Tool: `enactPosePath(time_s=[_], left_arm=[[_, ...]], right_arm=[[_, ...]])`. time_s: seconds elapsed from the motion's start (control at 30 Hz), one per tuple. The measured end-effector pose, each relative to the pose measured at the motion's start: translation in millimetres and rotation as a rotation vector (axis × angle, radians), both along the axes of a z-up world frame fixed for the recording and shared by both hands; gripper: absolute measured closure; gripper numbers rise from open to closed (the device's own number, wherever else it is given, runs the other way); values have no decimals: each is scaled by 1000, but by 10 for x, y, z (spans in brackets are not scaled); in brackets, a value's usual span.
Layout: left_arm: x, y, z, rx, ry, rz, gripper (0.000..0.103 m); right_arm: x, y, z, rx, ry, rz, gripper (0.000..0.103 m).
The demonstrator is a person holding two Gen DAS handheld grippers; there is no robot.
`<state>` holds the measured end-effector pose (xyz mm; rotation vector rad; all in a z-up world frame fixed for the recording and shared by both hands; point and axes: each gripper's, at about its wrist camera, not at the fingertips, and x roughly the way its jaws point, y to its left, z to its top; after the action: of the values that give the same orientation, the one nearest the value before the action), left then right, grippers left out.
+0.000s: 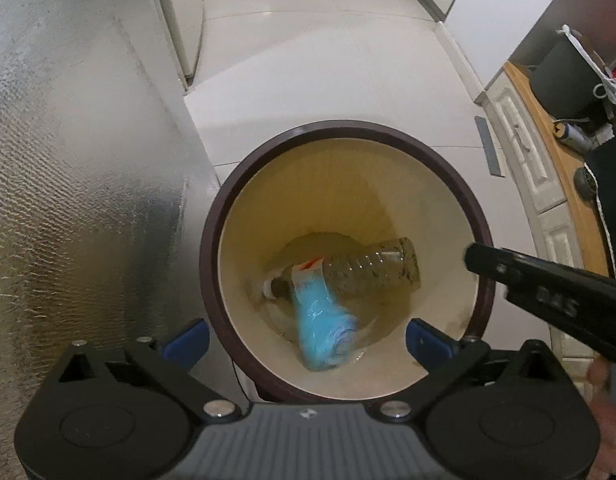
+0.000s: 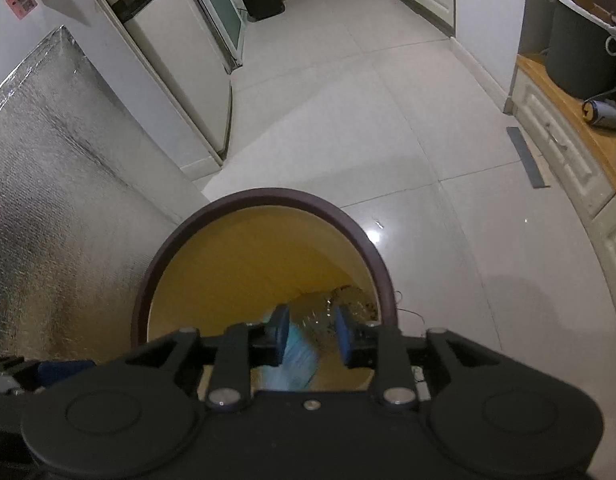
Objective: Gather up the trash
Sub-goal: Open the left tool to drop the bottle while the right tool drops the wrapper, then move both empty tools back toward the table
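Observation:
A round bin with a brown rim (image 1: pixel 348 126) and cream inside stands on the tiled floor, directly below both grippers. At its bottom lies a clear plastic bottle (image 1: pixel 372 268) on its side, with a light blue plastic packet (image 1: pixel 320 320) across its neck end. My left gripper (image 1: pixel 306 340) hangs over the bin, open wide, nothing between its blue pads. My right gripper (image 2: pixel 312 322) is over the bin rim (image 2: pixel 268 194) with its jaws a little apart. The blue packet (image 2: pixel 296 364) shows blurred below them, not pinched, beside the bottle (image 2: pixel 348 300).
A foil-covered panel (image 1: pixel 68 160) stands close on the bin's left. A pale fridge (image 2: pixel 168 60) is beyond it. At right is a wooden counter (image 2: pixel 540 76) carrying a dark bucket (image 2: pixel 576 52) and a can. A hand (image 1: pixel 604 420) shows at lower right.

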<state>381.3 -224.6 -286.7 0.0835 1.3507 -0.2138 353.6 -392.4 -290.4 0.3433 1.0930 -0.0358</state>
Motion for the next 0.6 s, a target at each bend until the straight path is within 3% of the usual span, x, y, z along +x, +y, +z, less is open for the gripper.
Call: enactPosePath(time_s=[0.3,0.6], left_arm=[[-16,154,11,12,3,29,0],[-49,282,85,27,-14,68,0]], right_arm=[[-129,-5,99,-41,18,35,67],[-279,54,274,-102,7,98,43]])
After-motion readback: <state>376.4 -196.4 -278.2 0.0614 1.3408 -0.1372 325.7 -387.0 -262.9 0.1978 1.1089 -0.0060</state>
